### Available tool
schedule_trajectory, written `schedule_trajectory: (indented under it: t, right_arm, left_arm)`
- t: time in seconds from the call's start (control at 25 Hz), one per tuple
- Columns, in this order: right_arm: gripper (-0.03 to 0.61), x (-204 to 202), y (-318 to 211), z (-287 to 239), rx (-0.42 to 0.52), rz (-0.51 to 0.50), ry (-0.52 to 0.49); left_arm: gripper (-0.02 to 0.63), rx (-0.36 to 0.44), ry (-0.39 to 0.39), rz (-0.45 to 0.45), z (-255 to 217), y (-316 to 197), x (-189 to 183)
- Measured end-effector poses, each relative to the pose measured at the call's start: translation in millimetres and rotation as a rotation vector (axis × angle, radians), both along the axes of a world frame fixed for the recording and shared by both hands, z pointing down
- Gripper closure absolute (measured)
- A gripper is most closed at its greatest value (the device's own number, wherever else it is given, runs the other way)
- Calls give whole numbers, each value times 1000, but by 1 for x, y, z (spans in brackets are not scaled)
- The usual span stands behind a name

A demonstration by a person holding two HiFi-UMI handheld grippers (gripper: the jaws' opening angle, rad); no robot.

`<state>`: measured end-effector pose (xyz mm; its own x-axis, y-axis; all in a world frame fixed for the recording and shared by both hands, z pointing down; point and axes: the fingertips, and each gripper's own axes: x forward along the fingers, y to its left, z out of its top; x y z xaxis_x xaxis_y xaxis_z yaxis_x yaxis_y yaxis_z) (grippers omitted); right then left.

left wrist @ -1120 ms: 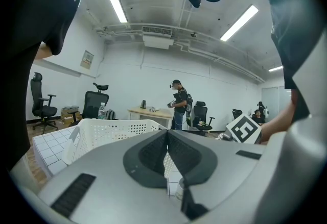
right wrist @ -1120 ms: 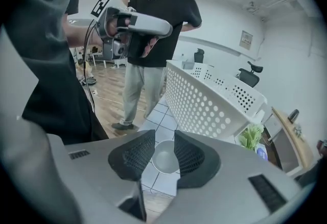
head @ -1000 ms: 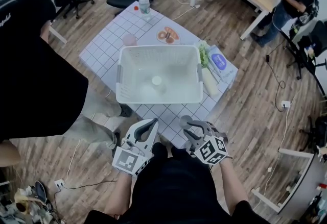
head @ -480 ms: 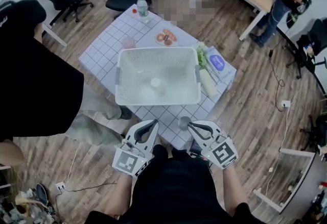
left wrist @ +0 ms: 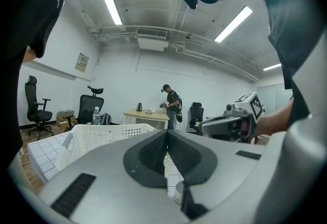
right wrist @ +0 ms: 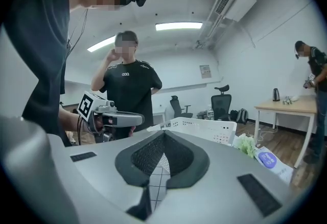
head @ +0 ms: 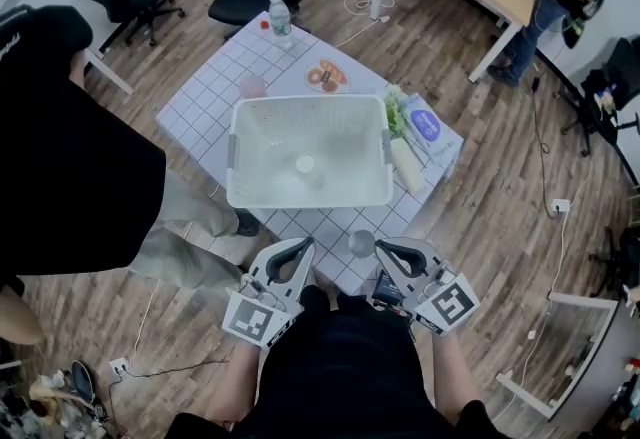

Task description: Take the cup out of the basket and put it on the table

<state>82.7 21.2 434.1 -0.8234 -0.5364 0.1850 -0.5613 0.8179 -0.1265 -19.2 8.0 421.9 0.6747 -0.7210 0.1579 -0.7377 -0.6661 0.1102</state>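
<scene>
A small grey cup (head: 361, 243) stands upright on the checked table (head: 210, 92) near its front edge; it also shows low in the left gripper view (left wrist: 178, 193). My right gripper (head: 383, 248) hangs just right of it, apart from it. Its jaws have just been closing and are shut (right wrist: 164, 134) with nothing between them. My left gripper (head: 304, 246) hovers left of the cup, also shut and empty (left wrist: 166, 132). The white basket (head: 236, 142) sits mid-table with a small white cup (head: 305, 164) inside.
Behind the basket stand a pink cup (head: 252, 84), a water bottle (head: 279, 12) and a plate of food (head: 327, 73). Greens (head: 398, 111) and a packet (head: 426, 121) lie to its right. A person in black (head: 60, 147) stands at the table's left.
My right gripper has risen off the grey cup, shifted right and closed its jaws. The cup stays on the table. The left gripper has hardly moved.
</scene>
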Motion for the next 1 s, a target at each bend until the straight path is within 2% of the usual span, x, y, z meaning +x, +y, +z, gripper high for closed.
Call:
schedule_trajectory:
  t: [0.2,0.48,0.6,0.8,1.0]
  right_arm:
    - [555,-3,2,3,-6,-5,15]
    - [555,-5,-1,4,-4,-15,59]
    - [555,-9,-5,5,12,-32,101]
    - [555,-22,-21,5,39,-63,197]
    - [554,-38,-39,17,49,-158,388]
  left_arm:
    - [606,15,37,-7,-5,-1,1]
    - [606,20,21,-10,-4,3,-3]
    - [605,15,37,-20,-5,6,-6]
    - [606,9,56,-39,-6,10,-16]
    - [606,-6,56,-59,-2,15,-28]
